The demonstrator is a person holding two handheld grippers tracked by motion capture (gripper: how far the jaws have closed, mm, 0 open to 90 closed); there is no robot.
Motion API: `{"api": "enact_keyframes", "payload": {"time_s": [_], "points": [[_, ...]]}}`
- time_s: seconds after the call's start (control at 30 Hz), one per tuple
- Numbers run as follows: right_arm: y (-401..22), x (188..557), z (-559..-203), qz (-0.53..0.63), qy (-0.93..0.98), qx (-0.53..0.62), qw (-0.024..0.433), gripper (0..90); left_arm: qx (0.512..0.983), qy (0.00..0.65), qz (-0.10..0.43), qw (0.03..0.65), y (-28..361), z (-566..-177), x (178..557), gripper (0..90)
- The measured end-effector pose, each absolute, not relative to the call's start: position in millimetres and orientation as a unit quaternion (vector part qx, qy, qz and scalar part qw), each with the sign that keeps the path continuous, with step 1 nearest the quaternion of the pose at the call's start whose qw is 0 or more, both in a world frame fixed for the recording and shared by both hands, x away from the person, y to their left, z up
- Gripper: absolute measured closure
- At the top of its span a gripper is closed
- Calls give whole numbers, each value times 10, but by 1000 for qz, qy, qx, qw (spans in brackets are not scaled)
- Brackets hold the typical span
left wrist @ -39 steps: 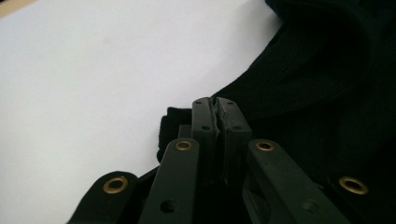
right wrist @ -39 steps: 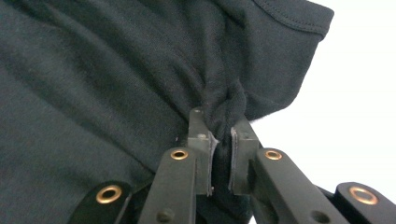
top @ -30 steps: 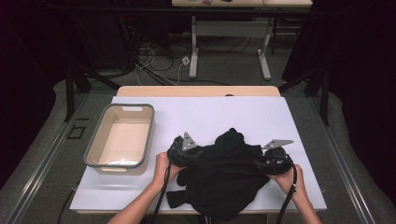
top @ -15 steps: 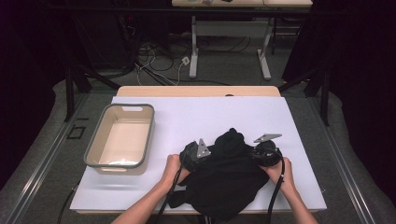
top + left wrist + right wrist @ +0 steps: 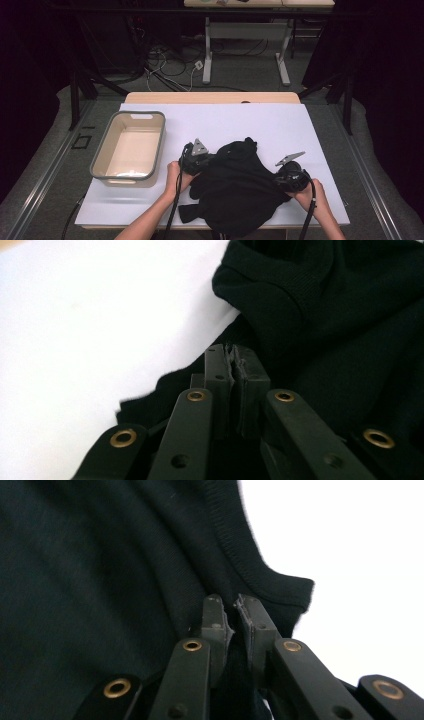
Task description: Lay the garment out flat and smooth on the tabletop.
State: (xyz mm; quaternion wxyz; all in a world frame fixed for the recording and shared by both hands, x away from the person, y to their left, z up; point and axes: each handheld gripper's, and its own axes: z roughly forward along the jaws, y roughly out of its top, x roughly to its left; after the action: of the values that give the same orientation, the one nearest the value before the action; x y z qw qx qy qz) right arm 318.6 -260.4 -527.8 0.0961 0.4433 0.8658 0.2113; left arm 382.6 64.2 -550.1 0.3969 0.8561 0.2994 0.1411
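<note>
From the high view, your black garment lies bunched on the white desk, at its near edge, well to the right of the beige tub. Your left tongs sit at the garment's left edge, between tub and garment, and your right tongs sit at its right edge. Each hand grips its tool from below, with a cable trailing back toward you.

In the left gripper view, your left tongs have just been closing and now stand pressed together, with a thin fold of the garment pinched between the pads. The cloth rises beyond and to the right of them; bare desk lies to its left.

In the right gripper view, your right tongs have likewise just been closing and are clamped on the garment beside its ribbed hem, which curves away just past the tips. The cloth spreads to the left of the tips, and white desk shows to the right of the hem.
</note>
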Motion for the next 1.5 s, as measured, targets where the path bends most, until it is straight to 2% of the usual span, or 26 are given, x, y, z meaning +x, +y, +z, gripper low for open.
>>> {"api": "enact_keyframes", "payload": {"time_s": [0.03, 0.07, 0.2, 0.27, 0.33, 0.53, 0.6, 0.67, 0.73, 0.8, 0.83, 0.87, 0.97, 1.13, 1.27, 1.3, 1.33, 1.4, 1.47, 1.5], "points": [[-2592, 3190, -5334, 241, 857, 442, 110, 826, 857, 301, 140, 395, 642, -5510, 3828, 855], [-2599, 3196, -5299, 210, 867, 439, 103, 817, 857, 302, 141, 394, 642, -5512, 3830, 841], [-2614, 3220, -5267, 242, 860, 431, 131, 630, 860, 297, 144, 389, 682, -5489, 3836, 664], [-2613, 3237, -5223, 269, 851, 429, 141, 603, 863, 295, 135, 387, 713, -5481, 3842, 576], [-2591, 3269, -5187, 291, 840, 428, 164, 560, 866, 297, 134, 380, 731, -5482, 3848, 524], [-2435, 3473, -5208, 322, 823, 431, 183, 536, 869, 302, 127, 372, 740, -5511, 3857, 482], [-2383, 3545, -5317, 304, 828, 437, 176, 535, 871, 296, 131, 368, 729, -5526, 3843, 492], [-2372, 3565, -5417, 281, 840, 432, 170, 601, 880, 287, 133, 355, 717, -5534, 3833, 530], [-2389, 3556, -5463, 297, 838, 430, 158, 718, 883, 278, 138, 351, 714, -5550, 3813, 630], [-2375, 3528, -5431, 279, 845, 435, 141, 838, 884, 276, 133, 352, 723, -5575, 3794, 767], [-2356, 3511, -5424, 277, 846, 434, 141, 863, 884, 278, 135, 350, 728, -5575, 3778, 800], [-2342, 3492, -5433, 278, 844, 433, 152, 873, 885, 278, 132, 349, 733, -5569, 3768, 839], [-2363, 3395, -5390, 265, 844, 444, 141, 882, 887, 281, 115, 347, 761, -5564, 3740, 872], [-2503, 3174, -5289, 247, 842, 462, 128, 884, 891, 278, 95, 347, 767, -5543, 3659, 880], [-2601, 3131, -5241, 205, 849, 471, 122, 884, 894, 268, 97, 345, 745, -5512, 3605, 880], [-2619, 3138, -5250, 197, 851, 473, 117, 882, 892, 269, 101, 349, 746, -5502, 3602, 867], [-2639, 3149, -5261, 196, 850, 476, 114, 880, 892, 270, 107, 347, 751, -5488, 3605, 815], [-2652, 3167, -5286, 206, 850, 473, 109, 868, 888, 277, 120, 346, 759, -5467, 3620, 657], [-2654, 3180, -5287, 228, 847, 468, 111, 800, 883, 286, 123, 351, 786, -5439, 3638, 553], [-2655, 3188, -5278, 229, 846, 468, 114, 738, 881, 290, 128, 350, 797, -5427, 3648, 525]]}}
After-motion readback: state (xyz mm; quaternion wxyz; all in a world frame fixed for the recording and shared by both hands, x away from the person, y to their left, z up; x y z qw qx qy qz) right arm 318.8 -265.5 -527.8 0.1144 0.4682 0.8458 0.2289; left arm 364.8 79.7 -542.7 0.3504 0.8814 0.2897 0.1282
